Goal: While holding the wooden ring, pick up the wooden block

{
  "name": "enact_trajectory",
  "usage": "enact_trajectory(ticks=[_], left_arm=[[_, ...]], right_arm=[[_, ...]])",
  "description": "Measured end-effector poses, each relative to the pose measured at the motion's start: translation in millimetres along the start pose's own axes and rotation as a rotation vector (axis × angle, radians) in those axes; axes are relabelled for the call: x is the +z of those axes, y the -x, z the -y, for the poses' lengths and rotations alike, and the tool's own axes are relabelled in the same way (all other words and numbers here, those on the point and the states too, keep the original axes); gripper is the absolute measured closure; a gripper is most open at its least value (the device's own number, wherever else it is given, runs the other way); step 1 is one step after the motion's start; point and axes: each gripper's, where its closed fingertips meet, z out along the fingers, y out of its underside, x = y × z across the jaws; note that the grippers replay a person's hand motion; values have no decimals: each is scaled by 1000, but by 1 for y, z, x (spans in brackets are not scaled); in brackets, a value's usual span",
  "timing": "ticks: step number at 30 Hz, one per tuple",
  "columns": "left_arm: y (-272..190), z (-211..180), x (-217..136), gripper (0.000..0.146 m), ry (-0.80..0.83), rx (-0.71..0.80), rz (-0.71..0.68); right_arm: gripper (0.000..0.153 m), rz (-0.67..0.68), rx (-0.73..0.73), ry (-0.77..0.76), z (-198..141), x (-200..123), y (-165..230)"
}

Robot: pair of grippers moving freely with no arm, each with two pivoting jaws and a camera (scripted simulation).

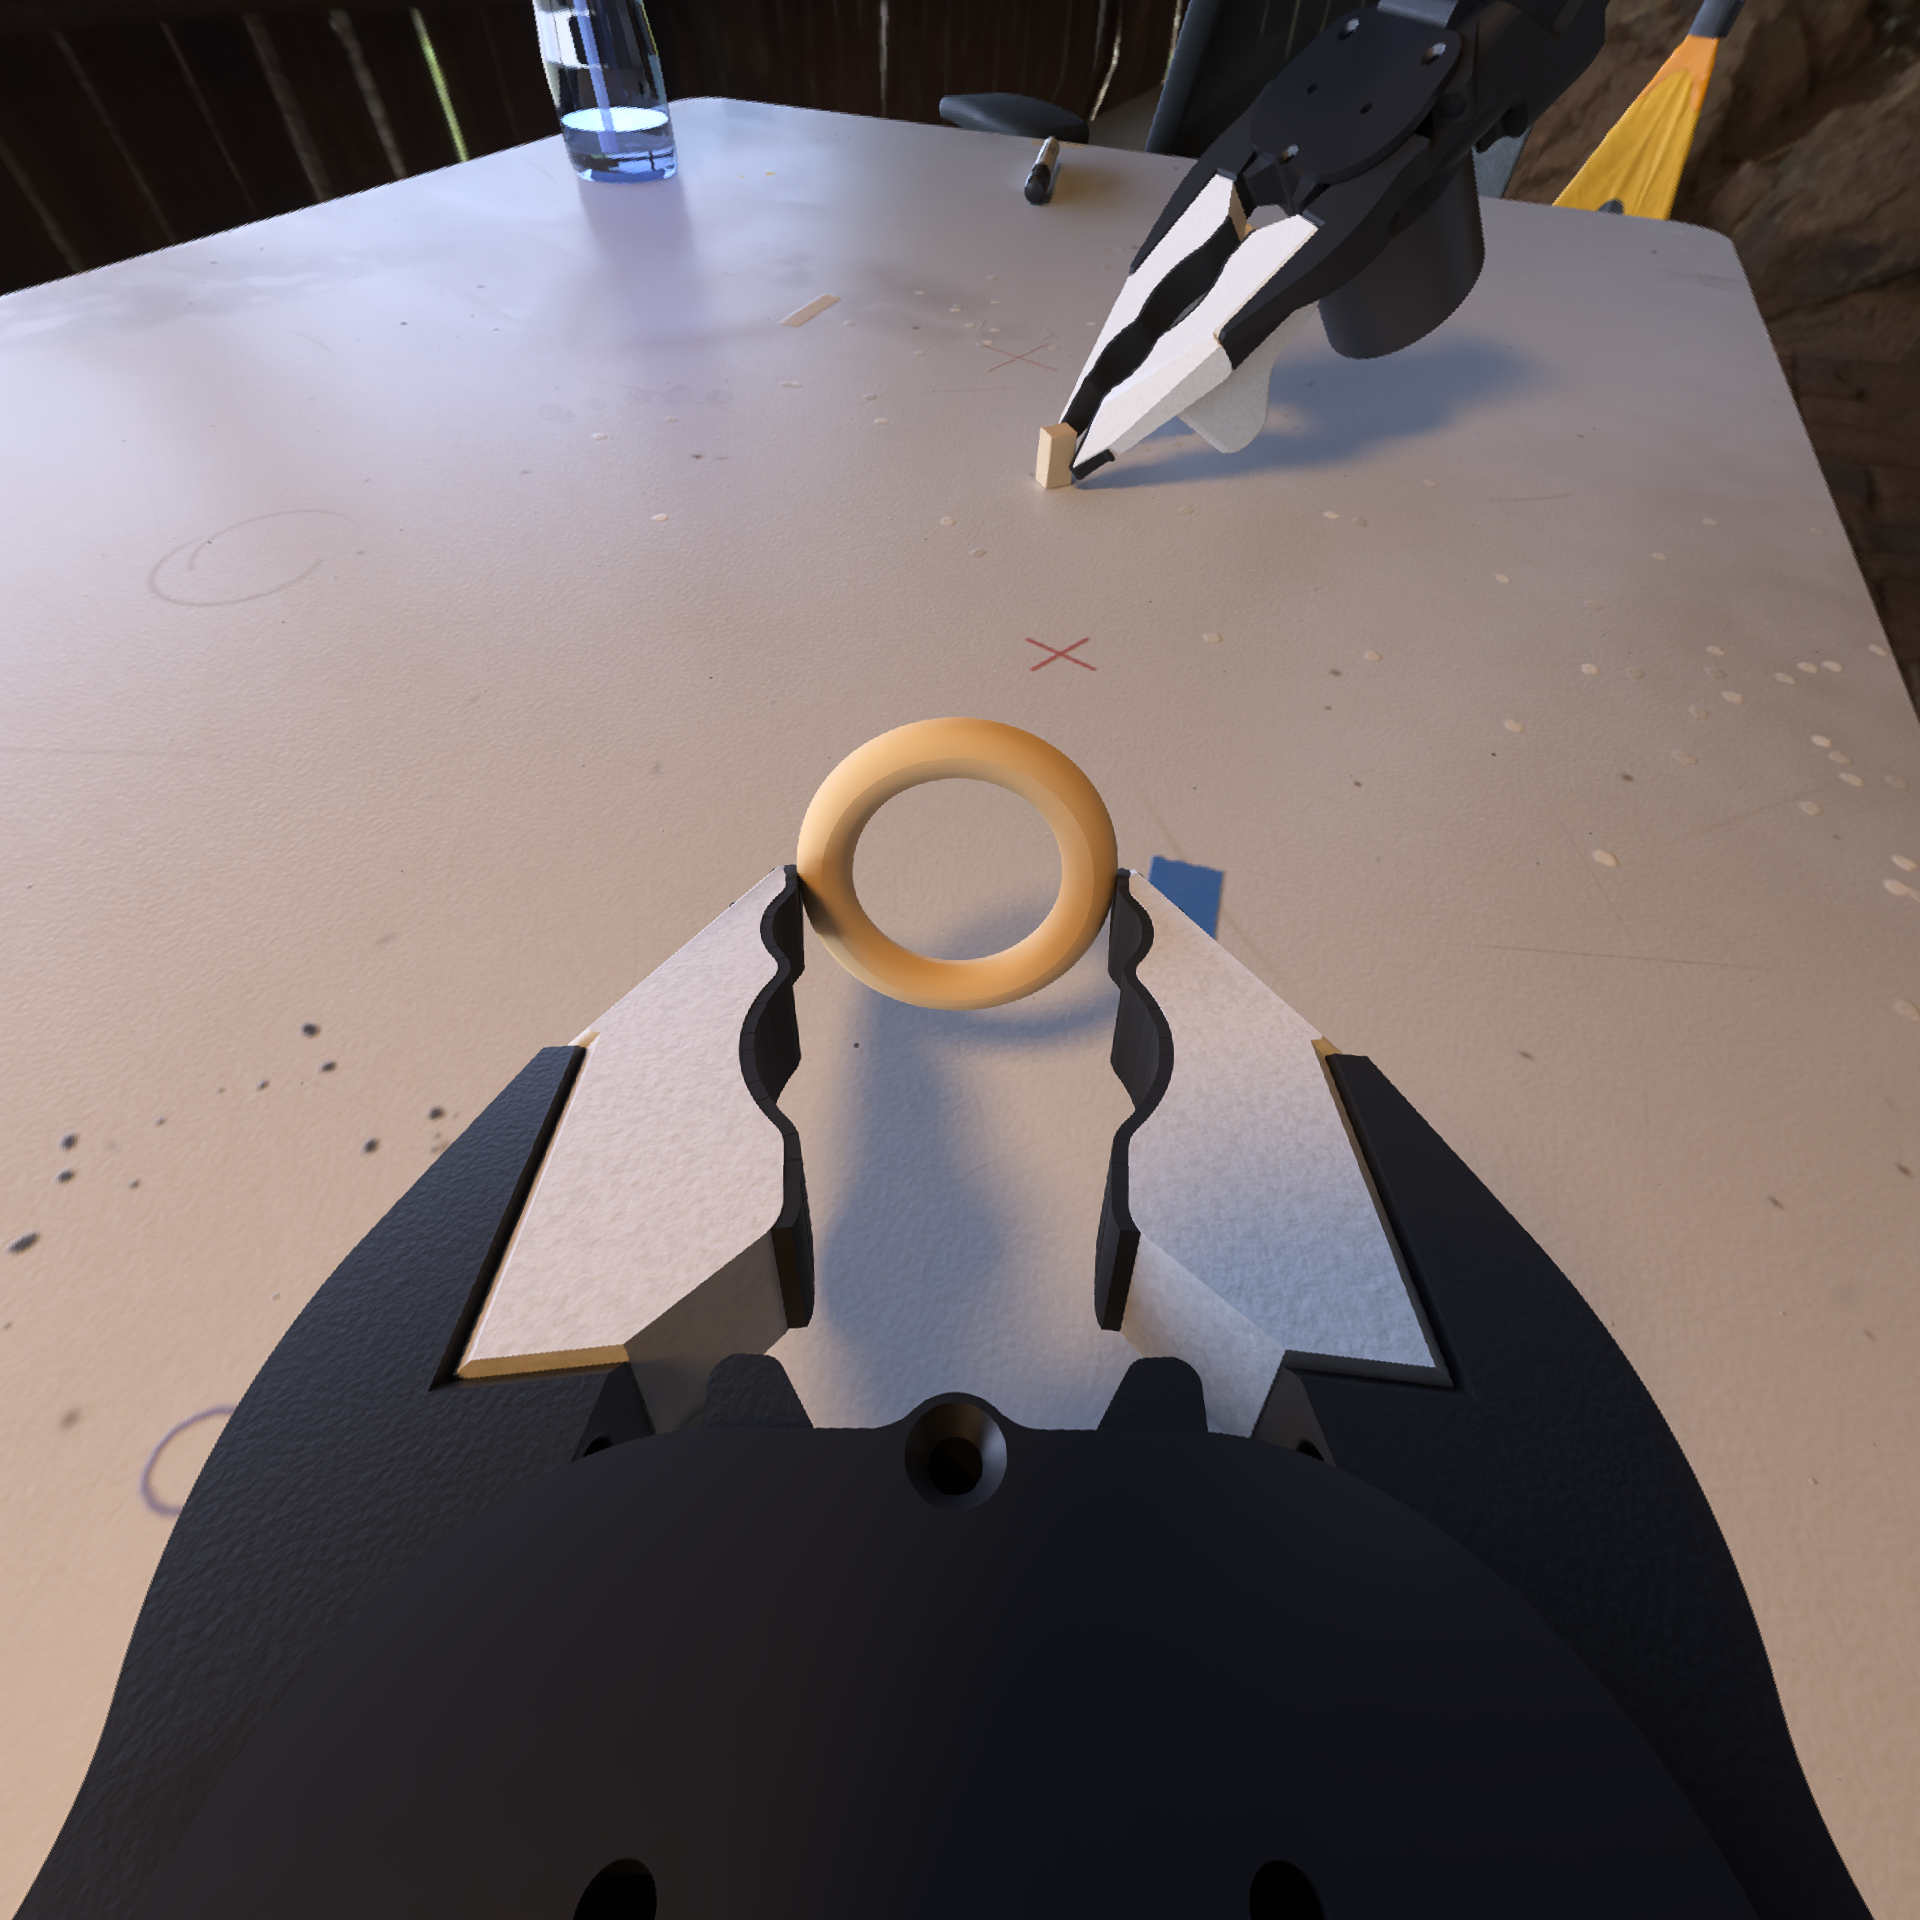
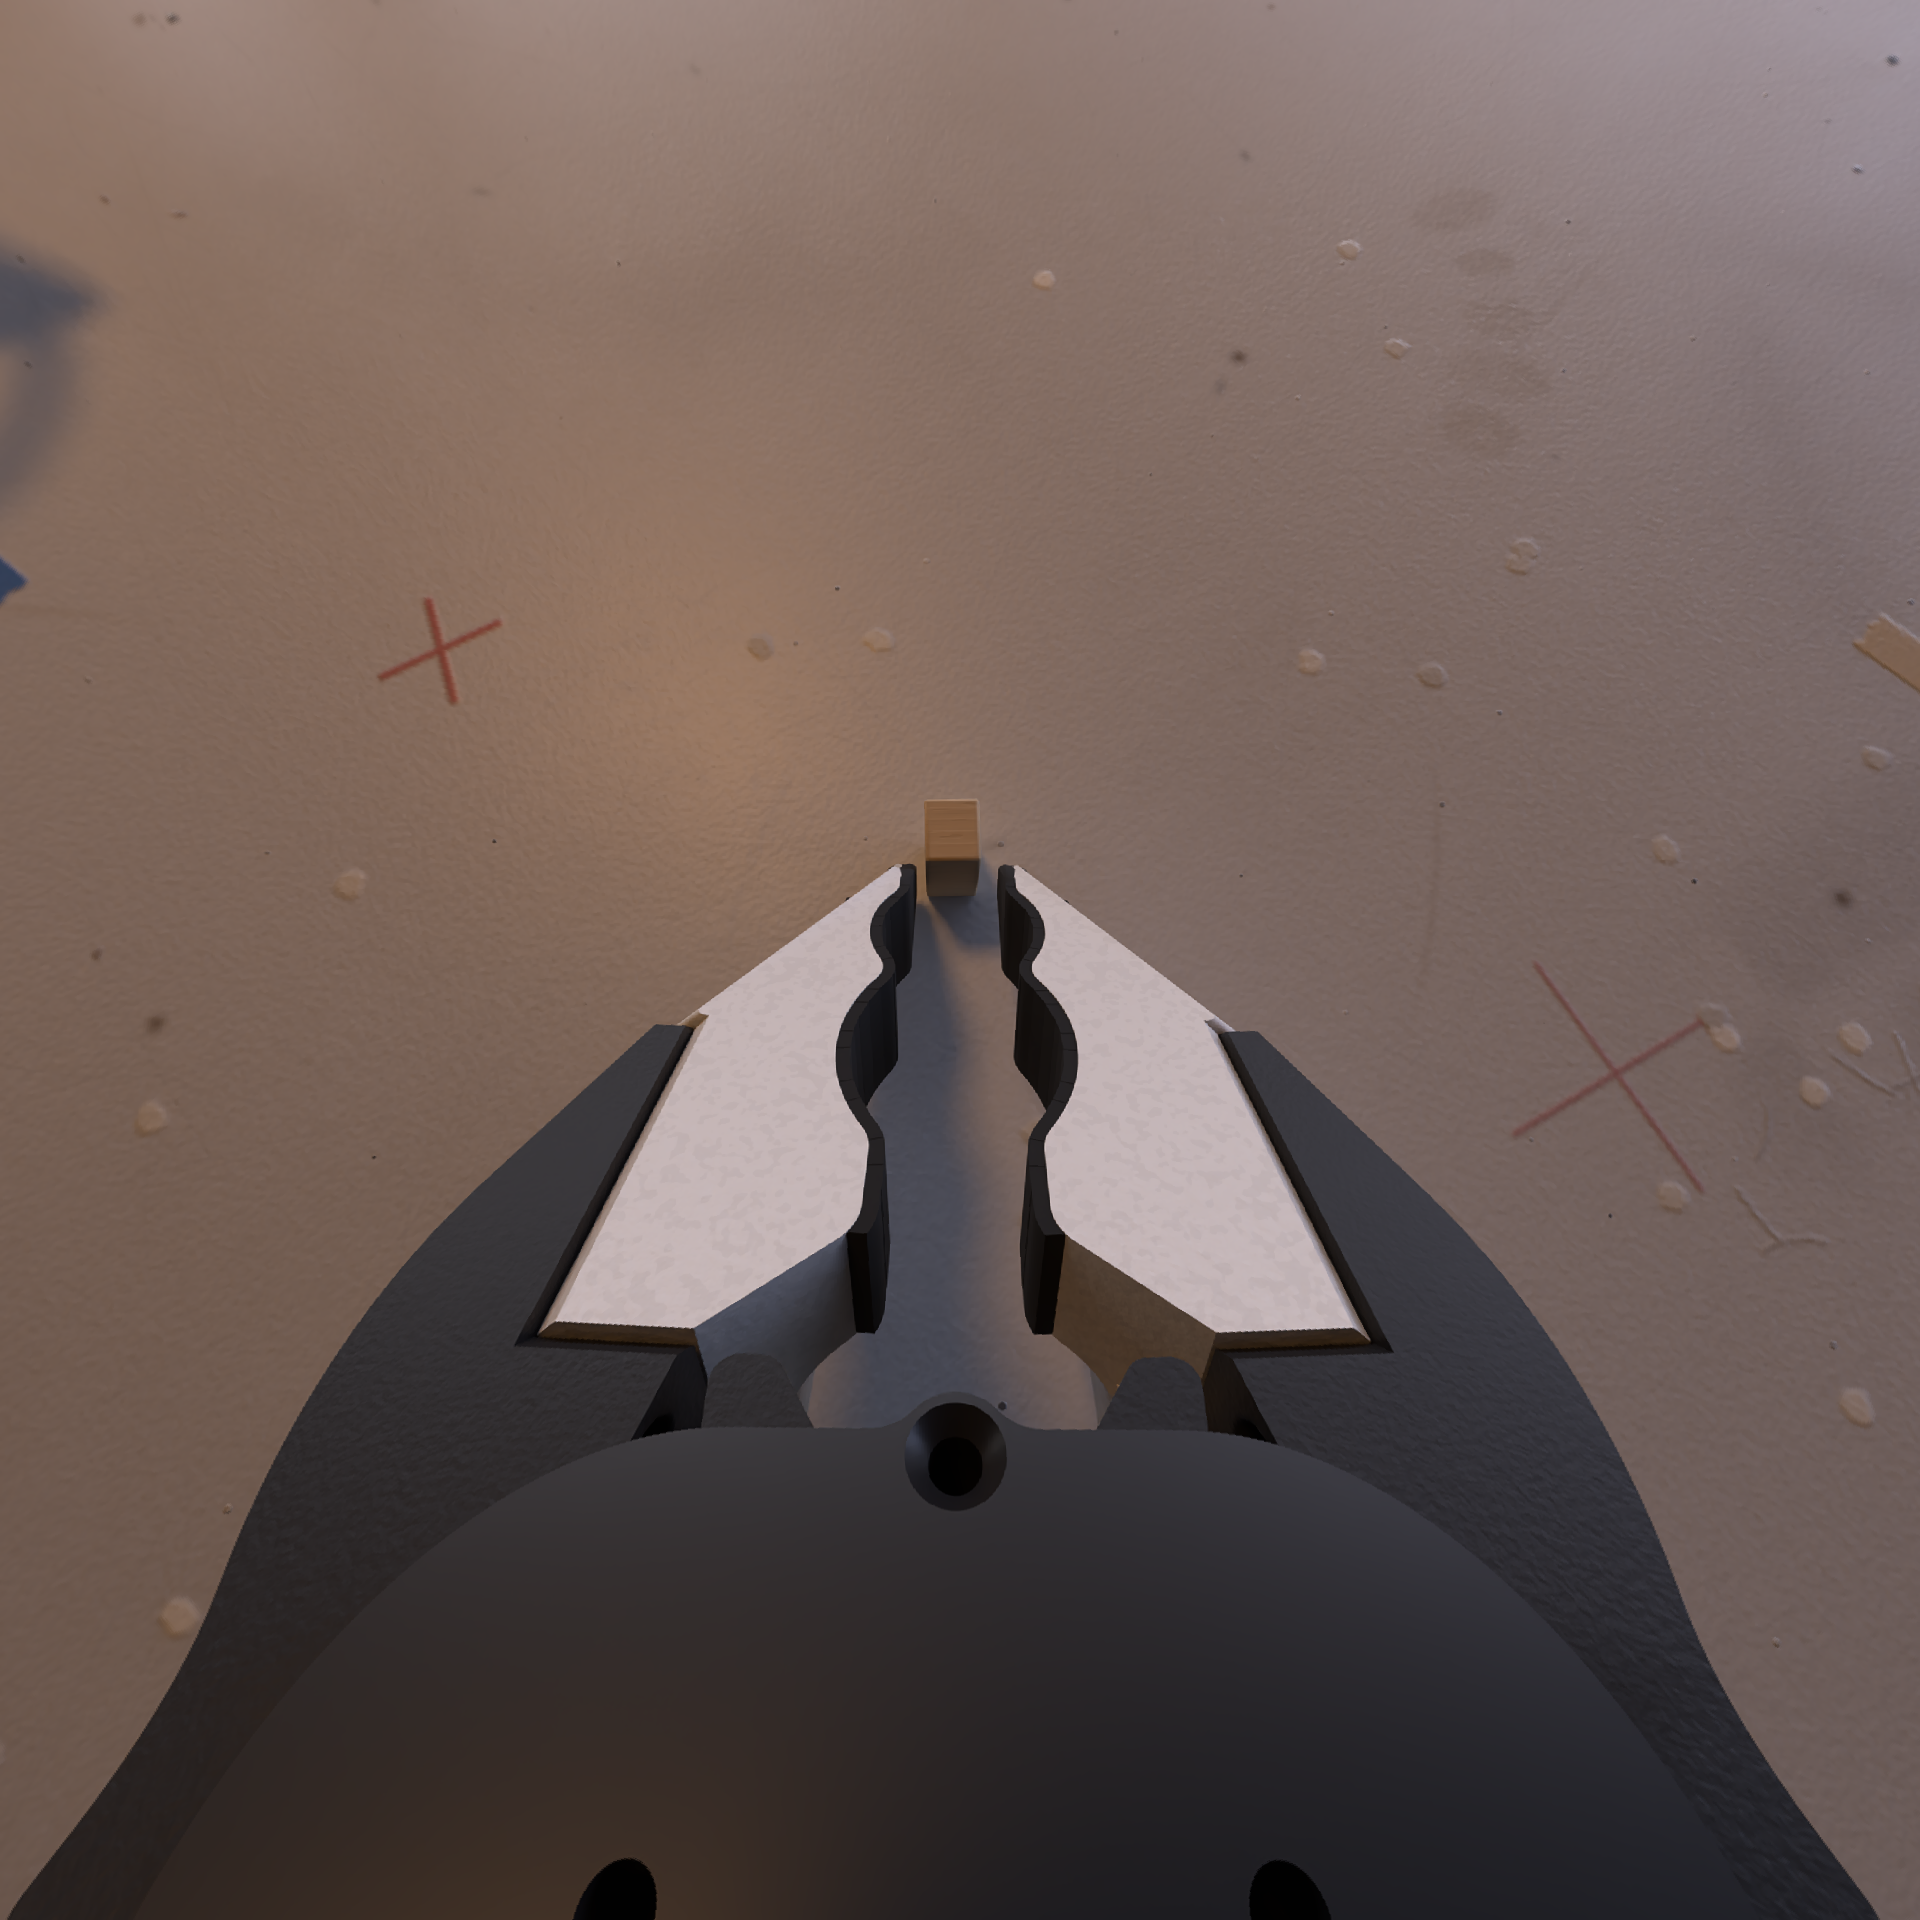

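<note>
Left wrist view shows the left gripper (image 1: 956,883) clamped on the tan, doughnut-shaped wooden ring (image 1: 956,862), its two black fingertips pressing the ring's outer rim at nine and three o'clock. The ring hangs clear of the scuffed beige table (image 1: 416,727); its shadow falls on the surface beneath, so it seems held aloft to keep it out of the way while the other side works. Farther out, toward one o'clock, the right gripper (image 1: 1081,457) slants down with its tips at the small, pale, upright wooden block (image 1: 1052,455). In its own view, the right gripper (image 2: 956,883) has its jaws slightly parted, not yet closed on anything; the block (image 2: 952,847) stands at twelve o'clock, just at the fingertips, its near face barely inside the gap. That alignment probably sets up a pinch across the block's narrow sides. Beyond, at eleven o'clock, stands a clear glass water bottle (image 1: 608,94).
</note>
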Motion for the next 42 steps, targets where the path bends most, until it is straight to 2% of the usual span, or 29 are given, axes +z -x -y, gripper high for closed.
enact_trajectory(ticks=[19, 29, 42], left_arm=[[1, -8, 17, 87, 51, -20, -37], [4, -6, 21, 87, 58, -52, -45], [1, 2, 27, 87, 56, -14, -53]], right_arm=[[138, 95, -9, -27, -1, -3, 1], [152, 102, -2, 12, -2, 3, 2], [144, 111, 45, -42, 2, -3, -1]])
